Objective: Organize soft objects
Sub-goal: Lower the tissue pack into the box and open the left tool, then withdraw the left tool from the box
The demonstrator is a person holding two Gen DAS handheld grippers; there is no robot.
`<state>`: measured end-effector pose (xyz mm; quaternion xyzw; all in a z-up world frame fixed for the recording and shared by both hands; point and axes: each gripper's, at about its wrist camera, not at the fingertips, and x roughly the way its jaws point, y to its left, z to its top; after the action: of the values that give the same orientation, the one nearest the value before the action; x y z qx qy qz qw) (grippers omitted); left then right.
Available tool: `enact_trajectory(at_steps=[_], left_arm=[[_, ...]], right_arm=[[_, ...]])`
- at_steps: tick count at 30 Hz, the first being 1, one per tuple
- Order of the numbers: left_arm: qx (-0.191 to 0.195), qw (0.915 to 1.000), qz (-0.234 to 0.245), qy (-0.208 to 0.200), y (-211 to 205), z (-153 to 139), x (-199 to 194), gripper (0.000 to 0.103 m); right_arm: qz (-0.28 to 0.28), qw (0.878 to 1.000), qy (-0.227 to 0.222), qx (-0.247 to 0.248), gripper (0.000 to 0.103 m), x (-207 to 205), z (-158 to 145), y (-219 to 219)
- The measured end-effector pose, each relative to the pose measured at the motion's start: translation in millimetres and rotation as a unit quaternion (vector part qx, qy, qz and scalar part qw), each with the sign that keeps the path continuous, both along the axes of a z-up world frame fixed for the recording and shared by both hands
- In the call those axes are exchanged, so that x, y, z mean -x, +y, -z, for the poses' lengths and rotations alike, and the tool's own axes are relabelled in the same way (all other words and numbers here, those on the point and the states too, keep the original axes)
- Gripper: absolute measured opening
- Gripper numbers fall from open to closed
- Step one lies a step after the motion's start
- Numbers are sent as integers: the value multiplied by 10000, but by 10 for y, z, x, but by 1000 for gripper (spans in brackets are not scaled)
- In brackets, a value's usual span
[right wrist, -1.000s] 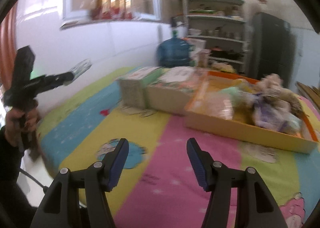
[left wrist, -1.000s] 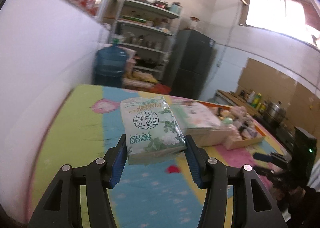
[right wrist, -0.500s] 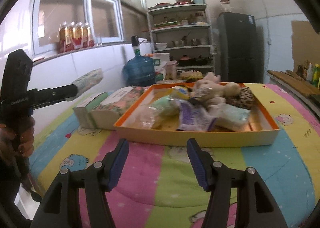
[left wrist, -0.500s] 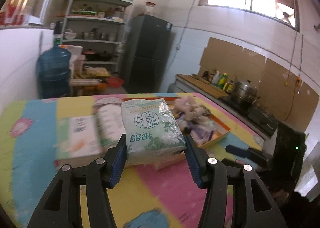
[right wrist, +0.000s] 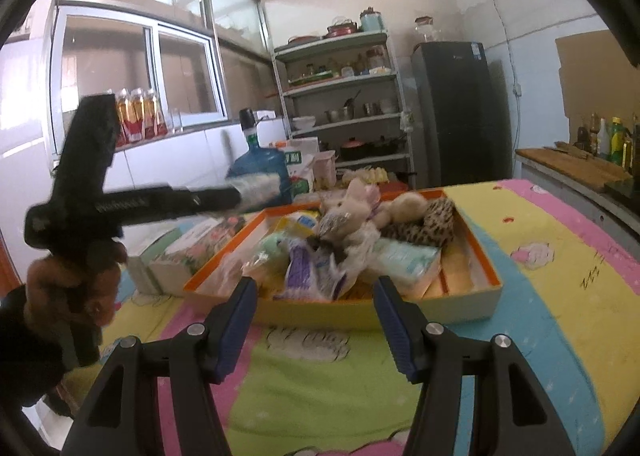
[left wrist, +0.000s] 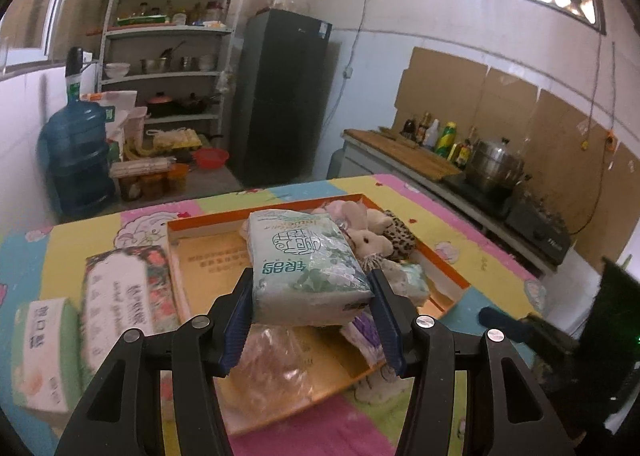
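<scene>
The left gripper clamps a soft, light tissue pack by its sides; the right gripper gapes empty.

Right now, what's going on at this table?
A person is sorting soft items with two handheld grippers. The left gripper is shut on a tissue pack, held in the air above the orange tray. The tray holds plush toys and several soft packets. The right gripper is open and empty, hovering in front of the tray. Two tissue boxes sit on the table just left of the tray.
</scene>
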<state>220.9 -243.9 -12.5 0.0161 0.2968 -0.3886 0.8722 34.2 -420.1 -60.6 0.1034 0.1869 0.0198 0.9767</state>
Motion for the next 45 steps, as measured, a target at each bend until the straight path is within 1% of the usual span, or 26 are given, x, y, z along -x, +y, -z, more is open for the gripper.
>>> enact_trajectory(at_steps=[5,9,14,19,23,27,31,39,42,45], left_arm=[[-248,9996,-167,18,-224,94,-80,57],[-382,9989,-282,25,-350,162,-167,57],[-414,9983,-398,96,-411,244,-259,56],[-385,9980,-481,116,-458,311,-293,56],[-332,9984,-429,157,-481,352,-310,57],[-327,9985,-383,220,-484,387,-329,60],[-221,9989,-392,164,-464,362,-322,65],[-49,9991,-411,-47,-352,198,-210,66],[41,9989,-460,-119,-254,117,-138,66],[96,9978,-595,-285,-105,23,-23,66]], right_arm=[[12,10000,-85,18,60,-90,-33,-99],[104,9999,-27,-32,60,-211,-59,-180],[224,9997,108,-35,60,-367,-73,-291],[164,9993,133,-304,60,-439,-53,-405],[195,9989,156,-401,60,-444,-33,-451],[229,9986,183,-446,60,-444,-16,-453],[234,9986,194,-434,60,-449,-17,-435],[230,9990,140,-370,60,-439,-63,-363],[213,9991,105,-350,60,-415,-107,-317],[161,9993,45,-321,60,-371,-161,-242]])
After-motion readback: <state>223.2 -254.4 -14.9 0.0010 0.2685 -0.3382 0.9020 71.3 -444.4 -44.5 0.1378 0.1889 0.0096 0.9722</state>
